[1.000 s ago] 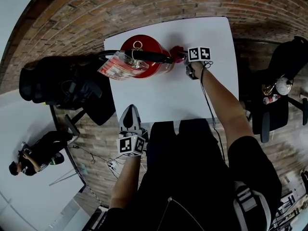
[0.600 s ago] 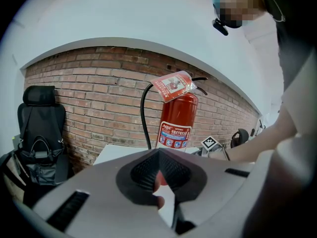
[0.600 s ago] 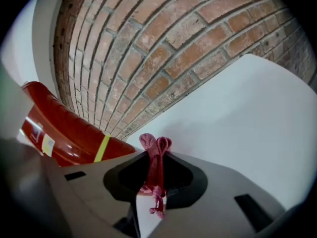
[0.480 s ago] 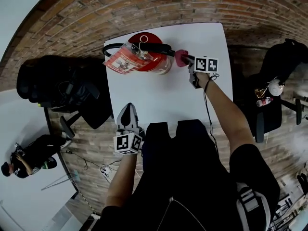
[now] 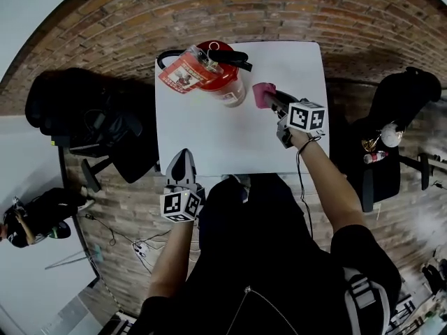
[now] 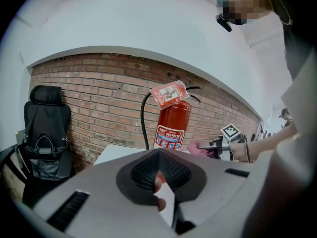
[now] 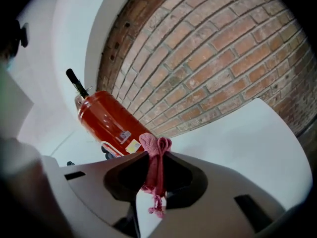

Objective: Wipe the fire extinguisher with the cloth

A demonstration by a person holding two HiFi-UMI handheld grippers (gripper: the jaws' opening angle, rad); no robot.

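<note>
Base of red cylindrical fire extinguisher (image 7: 106,120) hides behind right gripper (image 7: 156,153) clamping bunched pink cloth (image 7: 154,175); left gripper (image 5: 183,165), jaws together, hangs back.

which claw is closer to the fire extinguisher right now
Right. The right claw, shut on the pink cloth, sits just beside the fire extinguisher, not touching it. The left claw hangs at the near edge of the table.

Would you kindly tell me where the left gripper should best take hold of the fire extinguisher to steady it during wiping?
I would grip the slim black handle on top of the fire extinguisher, coming from the near left side. The round body looks too wide for the left gripper, now shut, and the right gripper holds the cloth at its right.
</note>
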